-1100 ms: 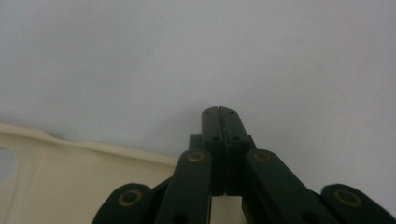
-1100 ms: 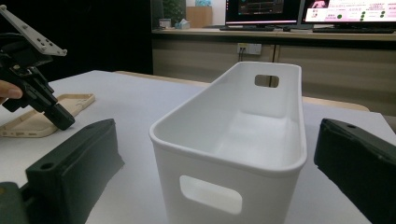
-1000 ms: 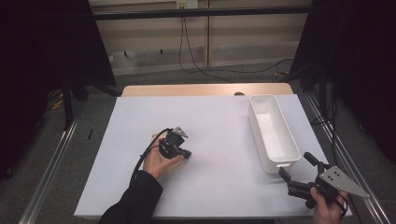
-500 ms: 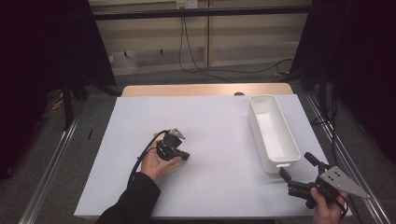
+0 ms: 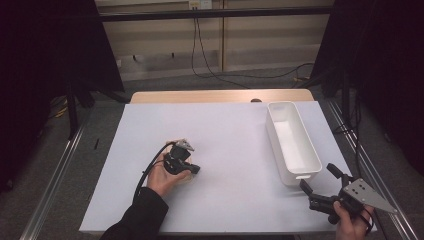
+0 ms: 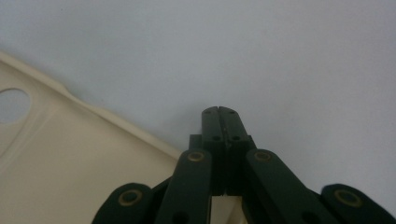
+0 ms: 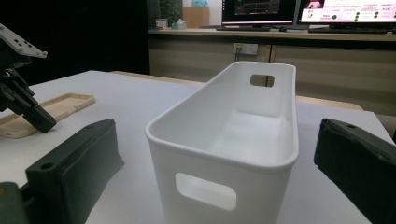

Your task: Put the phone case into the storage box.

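My left gripper [image 5: 194, 169] rests low over the white table sheet [image 5: 225, 125], left of centre, held in a hand. Its jaws are shut with nothing between them, the tips [image 6: 221, 112] pressed together just above the sheet. A flat cream phone case [image 6: 70, 172] lies right beside those tips. The right gripper view has the same case [image 7: 51, 109] lying flat, with the left gripper [image 7: 39, 119] tilted down onto its edge. My right gripper [image 5: 320, 179] is at the near right corner, open wide and empty. It points at the near end of a white bin [image 7: 224, 186].
The long white bin [image 5: 280, 150] stands empty along the table's right side, with handle cutouts at both ends. Metal rails run along both sides of the table. Cables lie on the floor beyond the far edge. A desk with monitors [image 7: 261, 11] stands behind.
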Action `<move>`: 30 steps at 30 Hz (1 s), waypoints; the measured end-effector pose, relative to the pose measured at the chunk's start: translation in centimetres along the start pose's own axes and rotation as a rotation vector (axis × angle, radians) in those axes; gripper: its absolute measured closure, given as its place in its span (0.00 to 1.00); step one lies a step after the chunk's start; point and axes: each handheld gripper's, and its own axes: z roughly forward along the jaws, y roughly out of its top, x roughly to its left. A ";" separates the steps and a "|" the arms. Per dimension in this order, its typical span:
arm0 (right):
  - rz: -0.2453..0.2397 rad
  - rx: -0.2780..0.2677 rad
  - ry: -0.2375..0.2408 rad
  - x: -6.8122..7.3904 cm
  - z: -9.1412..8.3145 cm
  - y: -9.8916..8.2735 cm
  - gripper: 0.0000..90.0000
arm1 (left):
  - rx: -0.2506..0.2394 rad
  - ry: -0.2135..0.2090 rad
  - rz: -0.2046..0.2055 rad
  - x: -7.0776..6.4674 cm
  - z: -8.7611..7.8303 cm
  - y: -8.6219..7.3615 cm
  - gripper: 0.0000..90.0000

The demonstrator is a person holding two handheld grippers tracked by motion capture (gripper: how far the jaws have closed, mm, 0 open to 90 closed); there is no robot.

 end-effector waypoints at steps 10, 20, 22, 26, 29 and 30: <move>0.000 0.001 -0.006 -0.1 -0.1 0.0 0.00 | -0.005 -0.011 0.024 0.1 -0.3 -0.5 1.00; 0.000 0.001 -0.005 -0.1 -0.1 0.0 0.00 | -0.011 -0.018 0.019 0.2 -0.6 -1.0 1.00; -0.002 0.000 -0.004 0.0 -0.1 0.0 0.00 | -0.014 -0.020 0.018 0.3 -0.7 -1.1 1.00; -0.001 -0.001 0.000 0.0 -0.1 0.0 0.00 | -0.015 -0.029 0.009 0.4 -0.8 -1.2 1.00; -0.001 -0.002 0.003 0.1 -0.2 0.0 0.00 | -0.014 -0.020 0.012 0.3 -0.9 -1.3 1.00; -0.003 -0.002 0.004 0.0 -0.2 0.0 0.00 | -0.012 -0.019 0.012 0.2 -0.9 -1.3 1.00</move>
